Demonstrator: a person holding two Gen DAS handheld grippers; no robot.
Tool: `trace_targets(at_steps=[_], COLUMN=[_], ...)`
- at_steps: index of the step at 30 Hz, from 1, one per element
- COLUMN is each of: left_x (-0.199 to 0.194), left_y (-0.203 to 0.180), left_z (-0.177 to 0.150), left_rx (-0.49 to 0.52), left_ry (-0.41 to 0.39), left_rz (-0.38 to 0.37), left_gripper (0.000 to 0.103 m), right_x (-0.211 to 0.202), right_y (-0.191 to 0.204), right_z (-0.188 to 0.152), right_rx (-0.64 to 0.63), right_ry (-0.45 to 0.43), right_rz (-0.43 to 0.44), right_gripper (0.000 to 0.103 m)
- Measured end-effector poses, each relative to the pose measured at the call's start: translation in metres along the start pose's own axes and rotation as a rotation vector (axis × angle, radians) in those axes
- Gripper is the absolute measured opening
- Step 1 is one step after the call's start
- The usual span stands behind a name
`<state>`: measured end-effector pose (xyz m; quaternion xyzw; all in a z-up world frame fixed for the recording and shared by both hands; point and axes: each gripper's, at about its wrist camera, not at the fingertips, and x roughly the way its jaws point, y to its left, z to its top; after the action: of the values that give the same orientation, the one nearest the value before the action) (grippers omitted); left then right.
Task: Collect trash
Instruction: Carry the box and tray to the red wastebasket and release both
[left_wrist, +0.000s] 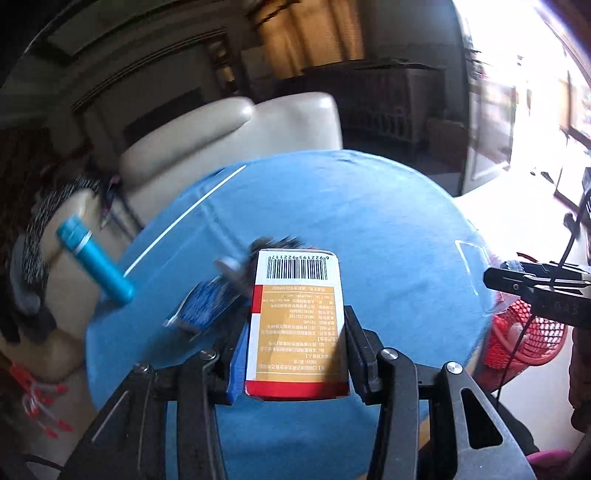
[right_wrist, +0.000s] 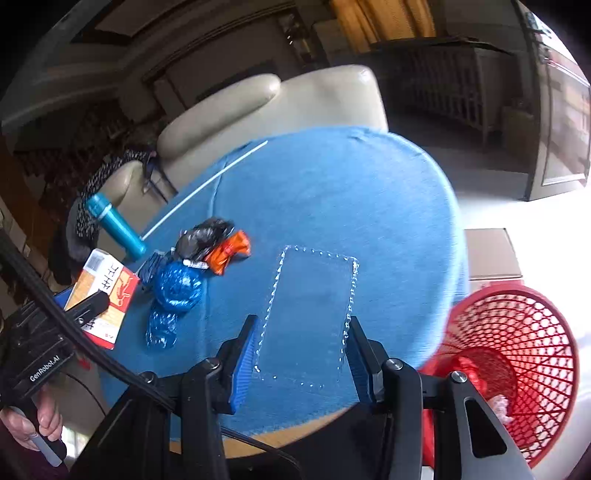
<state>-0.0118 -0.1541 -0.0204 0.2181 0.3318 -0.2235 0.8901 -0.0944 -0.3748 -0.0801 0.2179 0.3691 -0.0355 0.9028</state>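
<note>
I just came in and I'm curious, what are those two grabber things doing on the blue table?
Someone is tidying up trash. The left gripper has its fingers shut on an orange-and-white cardboard box. The right gripper is open around a clear plastic tray lying on the blue tablecloth. Crumpled wrappers wait there too, and a red mesh basket stands beside the table.

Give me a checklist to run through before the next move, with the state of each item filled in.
1. Left gripper shut on the box: ok, fingers press both long sides.
2. Box lifted off the blue tablecloth: cannot tell.
3. Right gripper holding the clear tray: cannot tell; fingers flank it, contact unclear.
4. Red basket within view beside the table: ok.
5. Trash left on the table: not ok; blue bag, black bag and orange wrapper remain.
</note>
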Motion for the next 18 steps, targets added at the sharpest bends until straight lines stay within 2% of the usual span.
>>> trace_targets(at_steps=[10, 18], left_x=[0.004, 0.021], left_y=[-0.092, -0.158], left_z=[0.041, 0.049], left_rx=[0.187, 0.298], left_ry=[-0.029, 0.021], left_rz=[-0.079, -0.153], left_gripper=[0.047, 0.047], right_x=[-0.047, -0.070], right_y=[-0.071, -0.126], right_z=[-0.006, -0.023], right_rx=[0.119, 0.228], right_ry=[-0.079, -0.098], right_rz=[-0.056, -0.102], right_gripper=[0.049, 0.049])
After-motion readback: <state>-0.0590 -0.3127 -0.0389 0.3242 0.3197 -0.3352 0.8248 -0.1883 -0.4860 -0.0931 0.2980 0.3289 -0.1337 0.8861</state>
